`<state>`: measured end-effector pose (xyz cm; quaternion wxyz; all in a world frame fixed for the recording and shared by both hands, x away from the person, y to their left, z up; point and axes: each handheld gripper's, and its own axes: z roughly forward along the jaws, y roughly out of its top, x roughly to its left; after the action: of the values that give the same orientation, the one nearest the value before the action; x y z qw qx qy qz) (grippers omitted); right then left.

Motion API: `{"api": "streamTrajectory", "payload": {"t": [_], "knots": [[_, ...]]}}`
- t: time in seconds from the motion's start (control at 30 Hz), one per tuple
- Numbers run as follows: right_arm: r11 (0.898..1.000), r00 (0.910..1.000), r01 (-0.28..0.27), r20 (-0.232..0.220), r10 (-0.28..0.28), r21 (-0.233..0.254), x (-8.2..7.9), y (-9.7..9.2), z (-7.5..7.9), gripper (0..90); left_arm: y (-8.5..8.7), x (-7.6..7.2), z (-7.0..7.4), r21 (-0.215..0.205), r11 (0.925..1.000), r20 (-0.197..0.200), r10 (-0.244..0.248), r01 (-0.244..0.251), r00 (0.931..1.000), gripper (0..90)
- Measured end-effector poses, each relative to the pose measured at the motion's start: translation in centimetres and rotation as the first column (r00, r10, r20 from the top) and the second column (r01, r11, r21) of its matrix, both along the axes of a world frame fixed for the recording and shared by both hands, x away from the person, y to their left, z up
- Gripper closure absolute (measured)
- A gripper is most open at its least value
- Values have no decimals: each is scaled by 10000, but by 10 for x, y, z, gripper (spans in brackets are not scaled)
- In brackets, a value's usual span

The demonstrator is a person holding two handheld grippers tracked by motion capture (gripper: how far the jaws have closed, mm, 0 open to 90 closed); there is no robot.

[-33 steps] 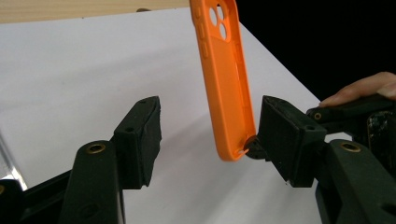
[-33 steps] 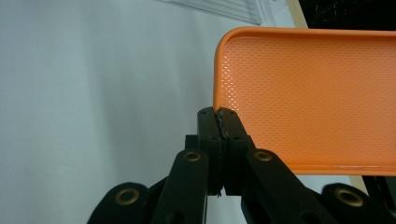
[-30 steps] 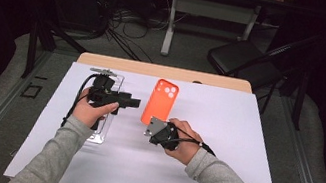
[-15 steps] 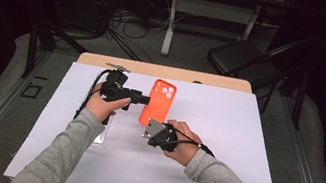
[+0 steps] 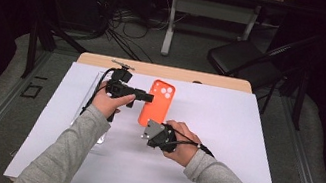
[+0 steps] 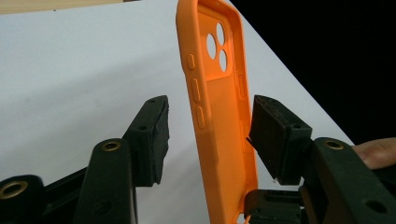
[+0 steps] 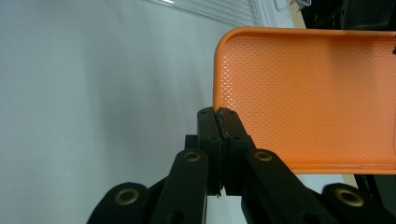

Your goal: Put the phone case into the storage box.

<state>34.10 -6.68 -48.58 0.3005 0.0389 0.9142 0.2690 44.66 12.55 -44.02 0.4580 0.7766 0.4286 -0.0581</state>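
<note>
In the high view, the orange phone case [image 5: 156, 103] lies mid-table, left gripper [image 5: 147, 97] at its nine o'clock, right gripper [image 5: 149, 128] at six. In the left gripper view the jaws, just closing, straddle the case's rim, one pad [image 6: 275, 135] touching. In the right gripper view the jaws pinch the case's bottom edge.

Left gripper [image 5: 148, 97] moved rightward to orange phone case [image 5: 158, 102]; fingers closing around it.

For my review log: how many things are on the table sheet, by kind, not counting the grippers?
Orange phone case: 1
Clear plastic tray: 1
Total: 2
</note>
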Motion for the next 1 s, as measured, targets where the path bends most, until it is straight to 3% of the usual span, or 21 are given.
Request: {"api": "streamTrajectory", "payload": {"t": [0.57,1.0], "knots": [[9998,9998,-145,103,146,-151,-1,3,-1,895,-4,7,-7,-150,9999,-473,-10,2,9989,534],[9999,9999,-118,125,119,-87,-2,4,-2,895,-7,9,-11,-64,9999,-889,-113,107,9960,650]]}}
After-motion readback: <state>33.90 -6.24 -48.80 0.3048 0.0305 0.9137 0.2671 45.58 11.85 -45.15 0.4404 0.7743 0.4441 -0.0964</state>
